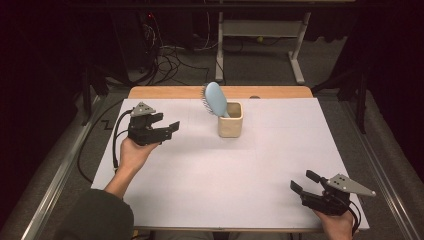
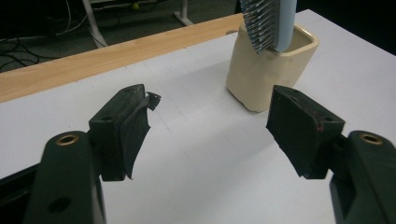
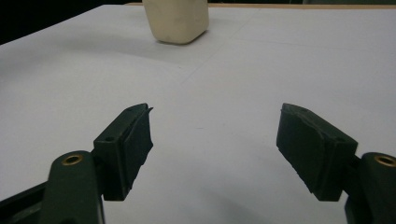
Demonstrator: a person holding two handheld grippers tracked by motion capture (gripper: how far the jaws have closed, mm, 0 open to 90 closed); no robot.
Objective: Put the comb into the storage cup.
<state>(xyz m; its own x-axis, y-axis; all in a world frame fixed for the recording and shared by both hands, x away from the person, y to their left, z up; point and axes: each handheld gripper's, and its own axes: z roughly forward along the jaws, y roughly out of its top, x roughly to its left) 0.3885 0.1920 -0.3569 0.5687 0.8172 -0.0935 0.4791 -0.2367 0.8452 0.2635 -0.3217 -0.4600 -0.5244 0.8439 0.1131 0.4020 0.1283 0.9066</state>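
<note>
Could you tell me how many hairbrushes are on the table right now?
1. The blue hairbrush stands handle-down in the cream cup near the table's far edge, its bristled head leaning left above the rim. Nothing else shows inside the cup, though its interior is partly hidden.

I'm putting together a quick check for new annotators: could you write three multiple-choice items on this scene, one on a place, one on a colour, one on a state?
1. Where is the hairbrush?
A. Flat on the white table top
B. Standing in the cream cup, head up
C. Between the left gripper's jaws

2. What colour is the back of the hairbrush?
A. Light blue
B. Red
C. Black

3. How does the left gripper stand?
A. Shut on the cup
B. Shut on the hairbrush
C. Open, with nothing between its jaws

Answers:
1 B: the handle goes down into the cup and the bristled head leans out above its rim.
2 A: the smooth back shows light blue in the high view.
3 C: in the left gripper view the jaws stand wide apart over bare table, short of the cup.
</note>
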